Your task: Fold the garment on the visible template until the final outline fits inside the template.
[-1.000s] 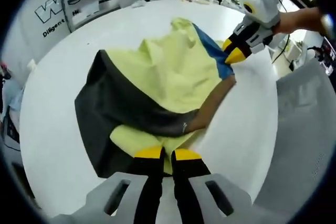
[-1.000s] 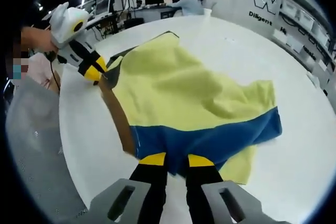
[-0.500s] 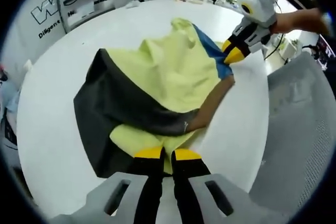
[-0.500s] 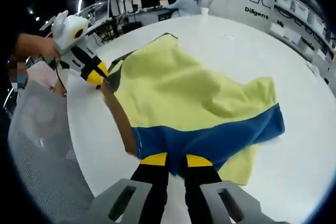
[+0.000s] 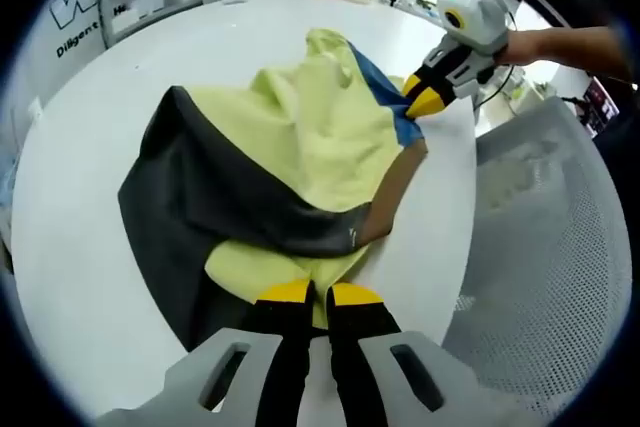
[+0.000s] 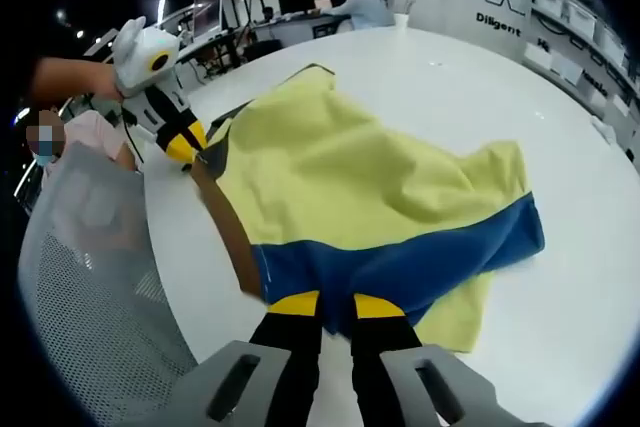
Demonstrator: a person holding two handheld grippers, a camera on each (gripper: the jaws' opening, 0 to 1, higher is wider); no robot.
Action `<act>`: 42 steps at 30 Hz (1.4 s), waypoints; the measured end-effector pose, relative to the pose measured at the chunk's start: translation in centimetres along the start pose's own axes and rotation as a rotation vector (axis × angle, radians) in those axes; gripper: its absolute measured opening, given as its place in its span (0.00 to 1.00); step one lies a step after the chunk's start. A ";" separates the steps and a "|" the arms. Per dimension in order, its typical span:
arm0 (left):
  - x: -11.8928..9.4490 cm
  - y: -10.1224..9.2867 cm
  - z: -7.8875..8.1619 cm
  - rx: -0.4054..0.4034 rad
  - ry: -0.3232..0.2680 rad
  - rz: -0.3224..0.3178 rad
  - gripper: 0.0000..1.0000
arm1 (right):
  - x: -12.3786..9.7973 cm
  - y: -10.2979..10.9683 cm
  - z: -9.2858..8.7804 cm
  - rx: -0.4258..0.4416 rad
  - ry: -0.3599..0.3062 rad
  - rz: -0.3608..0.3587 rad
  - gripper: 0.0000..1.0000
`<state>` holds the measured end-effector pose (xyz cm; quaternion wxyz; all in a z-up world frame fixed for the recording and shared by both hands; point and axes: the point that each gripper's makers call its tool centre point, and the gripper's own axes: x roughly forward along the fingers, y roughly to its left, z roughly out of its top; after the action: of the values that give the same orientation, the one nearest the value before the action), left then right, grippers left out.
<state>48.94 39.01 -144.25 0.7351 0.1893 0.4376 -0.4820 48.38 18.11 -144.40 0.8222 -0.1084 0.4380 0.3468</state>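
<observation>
A yellow garment [image 5: 310,137] with a dark grey panel [image 5: 190,207], a blue band [image 6: 400,267] and a brown strip [image 5: 395,192] lies rumpled on the white round table [image 5: 90,147]. My left gripper [image 5: 310,294] is shut on its yellow edge at the near side of the left gripper view. In the right gripper view it shows as the left gripper [image 6: 187,152], pinching the corner where the brown strip begins. My right gripper [image 6: 325,304] is shut on the blue band. In the left gripper view it shows as the right gripper [image 5: 425,102], clamping the blue corner.
A grey mesh chair [image 5: 540,247] stands close against the table edge beside the garment; in the right gripper view the mesh chair [image 6: 90,287] is at the left. Shelves and a wall with lettering [image 6: 515,7] lie beyond the table, and a person sits at desks [image 6: 365,2] far off.
Both grippers keep their hold. The garment has come a little nearer the table edge by the chair, and more of the chair shows in both views.
</observation>
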 end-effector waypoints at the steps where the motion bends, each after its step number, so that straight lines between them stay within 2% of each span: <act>1: 0.0 -0.1 0.0 0.014 -0.002 0.004 0.04 | -0.1 0.1 -0.1 0.006 0.001 0.006 0.03; 17: -0.4 -1.6 -0.8 0.059 0.016 -0.022 0.05 | -0.7 1.6 -1.3 0.034 -0.012 0.022 0.03; 21: -0.4 -1.9 -0.9 0.042 0.017 -0.037 0.05 | -0.6 1.6 -1.3 0.031 -0.025 0.016 0.03; 23: -0.4 -1.9 -0.7 0.141 0.008 -0.049 0.08 | -0.6 1.7 -1.3 0.007 -0.025 0.017 0.04; 24: -0.3 -1.6 -0.6 0.227 -0.006 -0.026 0.11 | -0.6 1.7 -1.2 -0.080 -0.026 0.023 0.05; 25: -0.3 -1.5 -0.4 0.270 -0.020 -0.010 0.15 | -0.6 1.8 -1.1 -0.149 -0.031 0.014 0.05; 26: -0.2 -1.6 -0.4 0.277 -0.030 -0.004 0.18 | -0.5 1.9 -1.1 -0.189 -0.034 0.008 0.05; 27: -0.3 -1.9 -0.6 0.258 -0.032 -0.016 0.19 | -0.5 2.2 -1.2 -0.209 -0.039 0.004 0.07; 29: -0.3 -1.8 -0.6 0.253 -0.036 -0.014 0.20 | -0.4 2.3 -1.1 -0.164 -0.054 0.013 0.10; 33: -0.3 -1.9 -0.4 0.267 -0.051 -0.012 0.20 | -0.4 2.7 -1.0 -0.159 -0.059 0.021 0.16; 36: -0.4 -2.6 0.1 0.228 -0.079 -0.039 0.28 | -0.4 3.0 -1.0 -0.169 -0.050 0.022 0.21; 42: -0.7 -3.0 0.6 0.305 -0.115 -0.017 0.31 | -0.6 4.1 -1.2 -0.229 -0.058 0.036 0.34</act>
<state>46.49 37.56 -142.89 0.7176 0.2669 0.3181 -0.5591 44.67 20.23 -144.13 0.8103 -0.1837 0.3735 0.4124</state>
